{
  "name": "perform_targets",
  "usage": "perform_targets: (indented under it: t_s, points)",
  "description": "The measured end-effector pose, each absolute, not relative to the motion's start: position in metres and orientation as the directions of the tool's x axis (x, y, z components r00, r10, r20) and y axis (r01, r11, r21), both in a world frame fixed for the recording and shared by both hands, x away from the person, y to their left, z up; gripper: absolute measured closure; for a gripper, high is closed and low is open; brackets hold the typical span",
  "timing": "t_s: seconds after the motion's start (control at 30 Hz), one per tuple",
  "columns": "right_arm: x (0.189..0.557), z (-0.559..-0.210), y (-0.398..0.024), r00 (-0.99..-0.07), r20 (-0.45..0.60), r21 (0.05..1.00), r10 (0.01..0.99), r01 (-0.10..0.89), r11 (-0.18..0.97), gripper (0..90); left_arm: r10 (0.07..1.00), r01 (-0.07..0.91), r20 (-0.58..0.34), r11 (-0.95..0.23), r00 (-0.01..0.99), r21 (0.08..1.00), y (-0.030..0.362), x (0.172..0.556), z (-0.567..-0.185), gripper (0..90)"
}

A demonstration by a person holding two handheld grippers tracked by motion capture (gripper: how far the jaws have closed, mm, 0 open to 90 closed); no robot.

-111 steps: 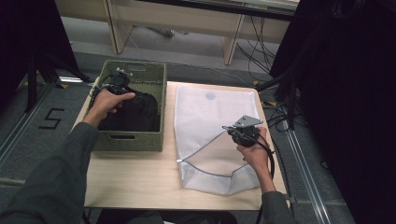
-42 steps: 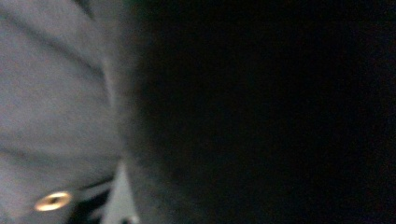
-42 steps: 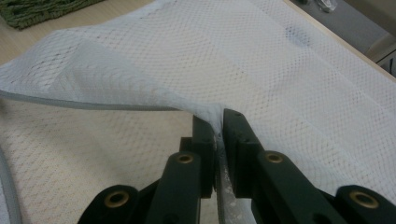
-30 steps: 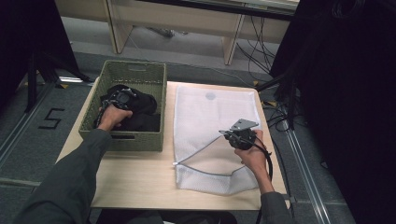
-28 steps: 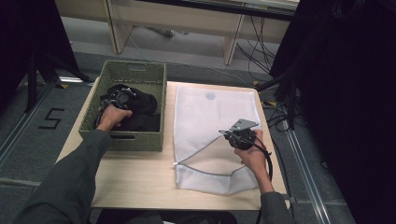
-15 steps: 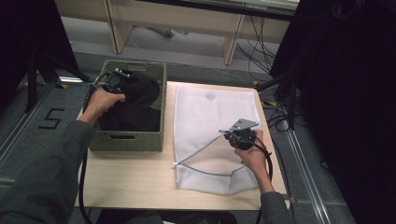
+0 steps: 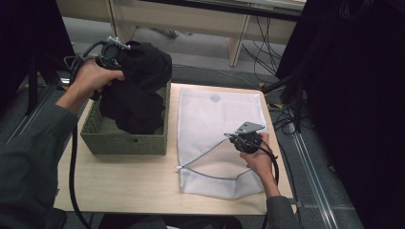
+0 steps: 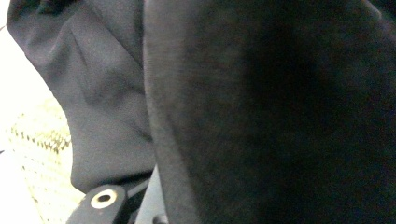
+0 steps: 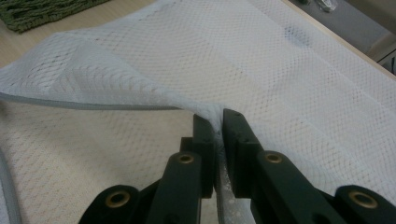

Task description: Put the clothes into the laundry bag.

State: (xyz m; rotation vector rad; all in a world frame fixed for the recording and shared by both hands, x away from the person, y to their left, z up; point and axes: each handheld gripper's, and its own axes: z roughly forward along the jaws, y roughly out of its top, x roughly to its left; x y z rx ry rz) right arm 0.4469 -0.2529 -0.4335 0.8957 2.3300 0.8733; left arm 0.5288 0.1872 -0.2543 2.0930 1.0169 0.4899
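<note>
Presently: left gripper (image 7: 114,50) clamped on black garment (image 7: 136,90), lifted above green basket (image 7: 125,139) at table's left for bagging; right gripper (image 7: 243,140) pinched on white mesh bag (image 7: 217,119), raising its near mouth open.

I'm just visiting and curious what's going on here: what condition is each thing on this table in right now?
Black garment: bunched, lifted partly out of the basket.
Green woven basket: upright on the table, garment's lower end hanging in it.
White mesh laundry bag: flat on the table, mouth held open.
Left hand-held gripper: shut on the garment.
Right hand-held gripper: pinching the bag's upper edge.
</note>
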Motion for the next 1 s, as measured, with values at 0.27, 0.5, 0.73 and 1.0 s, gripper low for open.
perform_targets:
  t_s: [0.27, 0.5, 0.73, 1.0]
  points:
    - [0.447, -0.433, -0.252, -0.664, -0.208, 0.708, 0.718, 0.404, 0.579, 85.0, 0.772, 0.479, 0.008, -0.401, 0.635, 0.781, 0.188, 0.514, -0.216, 77.8]
    - [0.446, -0.432, -0.251, -0.668, -0.24, 0.697, 0.704, 0.386, 0.605, 89.6, 0.691, 0.396, -0.007, -0.405, 0.723, 0.824, 0.179, 0.471, -0.181, 77.8]
    - [0.445, -0.425, -0.25, -0.659, -0.268, 0.716, 0.703, 0.351, 0.603, 89.7, 0.599, 0.32, -0.025, -0.392, 0.8, 0.862, 0.167, 0.425, -0.165, 77.8]
    - [0.442, -0.41, -0.249, -0.653, -0.284, 0.755, 0.702, 0.299, 0.584, 89.7, 0.453, 0.216, -0.002, -0.421, 0.892, 0.881, 0.143, 0.364, -0.161, 77.8]
